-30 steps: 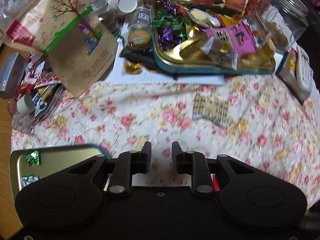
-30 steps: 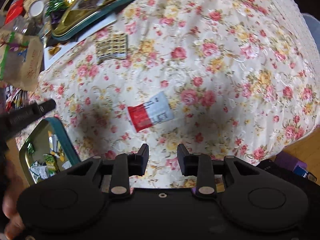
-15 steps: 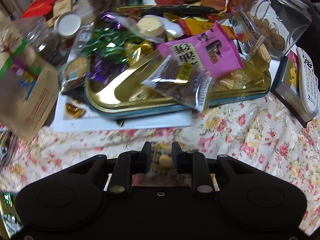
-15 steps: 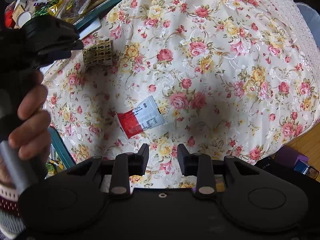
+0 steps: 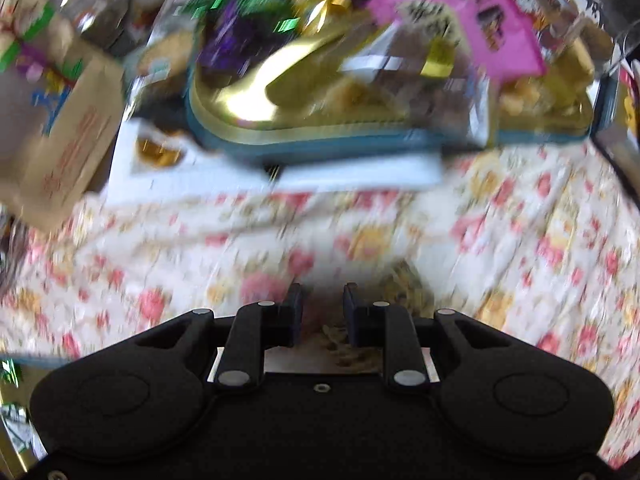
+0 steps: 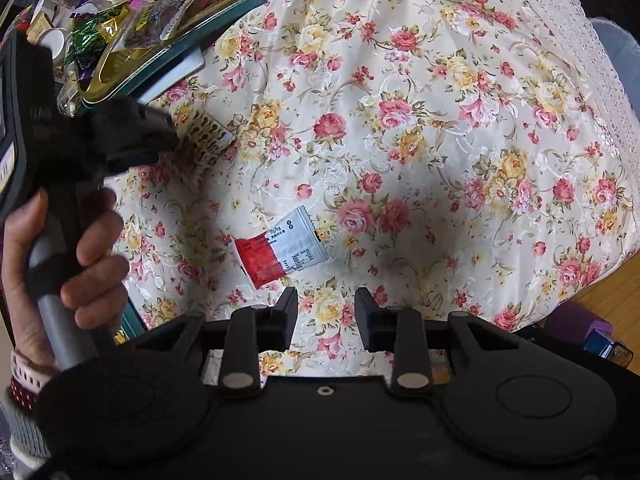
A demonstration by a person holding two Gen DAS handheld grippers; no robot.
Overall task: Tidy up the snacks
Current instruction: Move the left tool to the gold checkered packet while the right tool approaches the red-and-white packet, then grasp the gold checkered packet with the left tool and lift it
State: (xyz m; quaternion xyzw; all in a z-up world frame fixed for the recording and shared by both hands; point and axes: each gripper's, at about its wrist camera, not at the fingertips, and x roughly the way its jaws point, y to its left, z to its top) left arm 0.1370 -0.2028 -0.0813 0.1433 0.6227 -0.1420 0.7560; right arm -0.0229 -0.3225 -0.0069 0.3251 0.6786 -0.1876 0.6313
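Note:
My left gripper (image 5: 322, 308) is open, low over the floral cloth, with a gold-patterned snack packet (image 5: 404, 284) lying just under and to the right of its tips; this view is motion-blurred. The right wrist view shows the left gripper (image 6: 160, 136) reaching over that packet (image 6: 208, 136). My right gripper (image 6: 326, 312) is open and empty, hovering just short of a red-and-white snack packet (image 6: 280, 252). A gold tray (image 5: 304, 120) full of wrapped snacks, also in the right wrist view (image 6: 120, 80), stands at the back.
A brown paper bag (image 5: 60, 120) leans at the left. A pink snack bag (image 5: 460, 20) lies on the tray. A second tray's corner (image 5: 12, 408) shows at the lower left. The table edge (image 6: 592, 272) drops to wooden floor at the right.
My left gripper has moved forward over the cloth onto the patterned packet, then pulled back slightly from the tray. My right gripper has closed in on the red-and-white packet.

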